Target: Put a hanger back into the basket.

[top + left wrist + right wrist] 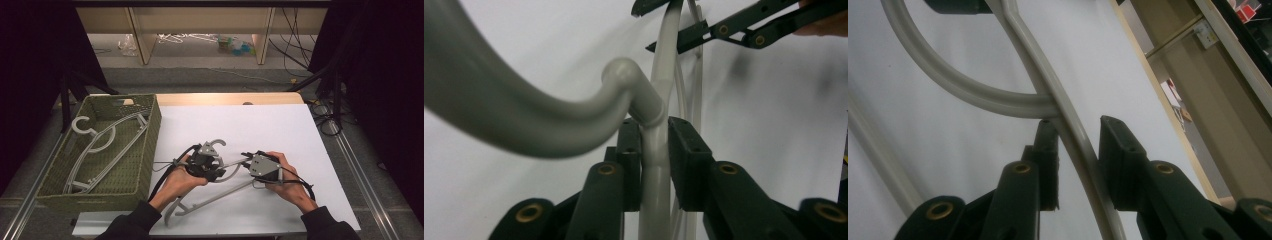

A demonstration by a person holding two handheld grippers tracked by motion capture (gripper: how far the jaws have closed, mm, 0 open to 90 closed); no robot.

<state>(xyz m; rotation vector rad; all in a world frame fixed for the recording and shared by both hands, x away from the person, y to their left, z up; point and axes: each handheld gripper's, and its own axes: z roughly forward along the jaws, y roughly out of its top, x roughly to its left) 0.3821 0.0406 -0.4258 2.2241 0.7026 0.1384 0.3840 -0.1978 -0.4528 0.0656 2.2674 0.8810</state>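
At the left of the table stands a green woven basket with a grey plastic hanger lying inside it. On the white table sheet lies a second grey plastic clothes hanger. The left gripper is closed on this hanger's bar just below the hook. The right gripper has its jaws around the hanger's arm, one pad touching and the other a little apart.
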